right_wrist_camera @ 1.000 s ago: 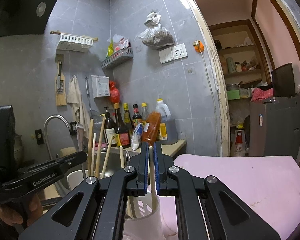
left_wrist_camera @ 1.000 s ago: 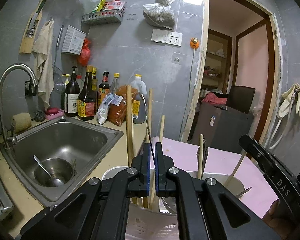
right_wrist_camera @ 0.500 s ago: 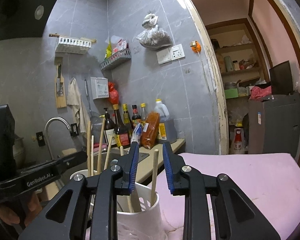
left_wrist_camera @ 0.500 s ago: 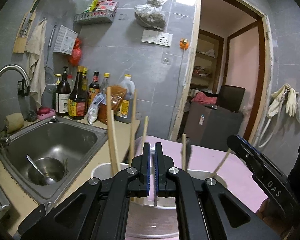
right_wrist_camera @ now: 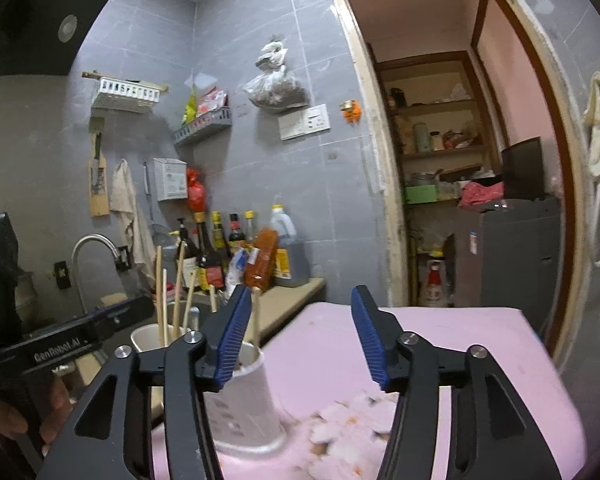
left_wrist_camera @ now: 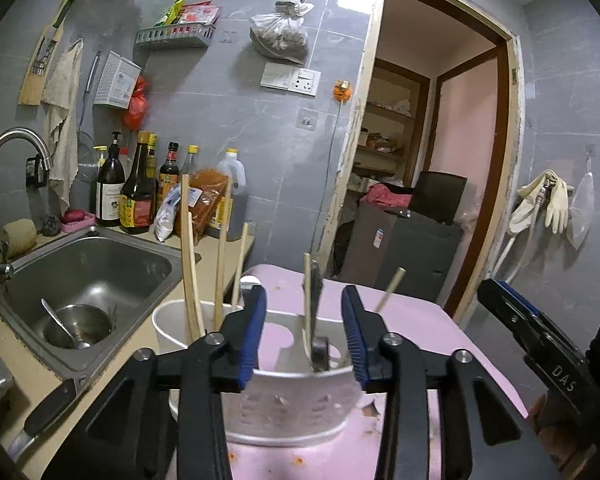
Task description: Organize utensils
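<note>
Across a grey-tiled kitchen, a pink cloth-covered surface [left_wrist_camera: 412,320] meets a beige counter [left_wrist_camera: 32,384] holding a stainless steel sink [left_wrist_camera: 96,264] and a row of dark sauce bottles [left_wrist_camera: 136,196]; an open doorway [left_wrist_camera: 440,152] lies beyond. On the pink surface's near-left part stands a white perforated plastic utensil holder [left_wrist_camera: 288,408], its compartments holding upright wooden chopsticks [left_wrist_camera: 190,264] and a dark-handled utensil [left_wrist_camera: 316,312]; to its right the cloth is bare. Just short of the holder the left gripper [left_wrist_camera: 304,332] points slightly downward, its jaws having just been opening, nothing pressed between its blue pads. Alongside, the right gripper [right_wrist_camera: 300,336] is nearly level, jaws likewise just opening, empty.
</note>
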`<state>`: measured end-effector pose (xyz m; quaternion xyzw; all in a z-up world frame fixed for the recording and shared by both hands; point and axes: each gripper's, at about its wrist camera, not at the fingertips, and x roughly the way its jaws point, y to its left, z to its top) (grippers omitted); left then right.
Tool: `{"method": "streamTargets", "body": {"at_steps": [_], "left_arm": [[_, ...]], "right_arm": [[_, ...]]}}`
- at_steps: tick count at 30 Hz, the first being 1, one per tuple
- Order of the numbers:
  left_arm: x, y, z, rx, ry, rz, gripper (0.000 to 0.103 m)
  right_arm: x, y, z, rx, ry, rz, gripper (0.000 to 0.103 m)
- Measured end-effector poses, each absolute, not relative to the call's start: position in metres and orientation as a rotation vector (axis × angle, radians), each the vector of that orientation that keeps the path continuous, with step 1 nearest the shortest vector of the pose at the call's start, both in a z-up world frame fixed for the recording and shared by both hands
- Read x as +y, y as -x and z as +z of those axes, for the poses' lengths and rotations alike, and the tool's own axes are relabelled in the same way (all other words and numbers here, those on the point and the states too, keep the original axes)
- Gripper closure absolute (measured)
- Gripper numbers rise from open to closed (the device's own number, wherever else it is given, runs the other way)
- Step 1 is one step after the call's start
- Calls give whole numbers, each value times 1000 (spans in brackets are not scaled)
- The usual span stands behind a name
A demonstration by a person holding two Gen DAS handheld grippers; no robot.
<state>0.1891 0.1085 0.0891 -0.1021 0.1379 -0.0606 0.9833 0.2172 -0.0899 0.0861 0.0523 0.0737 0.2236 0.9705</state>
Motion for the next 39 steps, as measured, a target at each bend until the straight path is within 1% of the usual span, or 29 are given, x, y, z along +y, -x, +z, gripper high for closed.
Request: {"method": "streamTargets", "body": {"at_steps": [1,2,3,4,5,7,9,10,11,12,14,15,27,39], "left_arm": [[107,-186,89,277,208,-125,62],[105,-183,90,275,212,-129,57],[103,-178,90,271,213,-132,51],[101,-174,91,267,212,-132,48],[99,-170,91,262,209,-129,42],[94,-162,92,257,202,-130,36],[91,-153,91,258,203,-137,19],[90,-149,91,256,208,-146,15],[89,-144,89,251,214,-152,8],[88,-138,87,246,215,-155,4],[85,-130,84,246,212,-157,2],[83,-125,81,251,207,-157,2],[69,-81,51,283,126,-60,2],[75,-50,29,264,122,48,2]], "right_arm": [[-94,-214,87,153,-104,444,50],[-100,-208,87,157,-101,430,45],[-104,-204,87,160,-99,421,35],[-110,-199,87,162,-101,412,31],[-115,-193,87,163,-106,403,28],[-124,-184,87,169,-107,383,25],[-132,-175,85,178,-102,364,17],[-136,-170,85,184,-98,355,16],[-139,-166,84,191,-93,346,12],[-142,-160,83,201,-87,333,8],[-148,-148,81,212,-83,307,4],[-151,-143,80,212,-80,294,0],[-160,-96,62,242,-17,176,0],[-149,-71,50,202,32,136,0]]}}
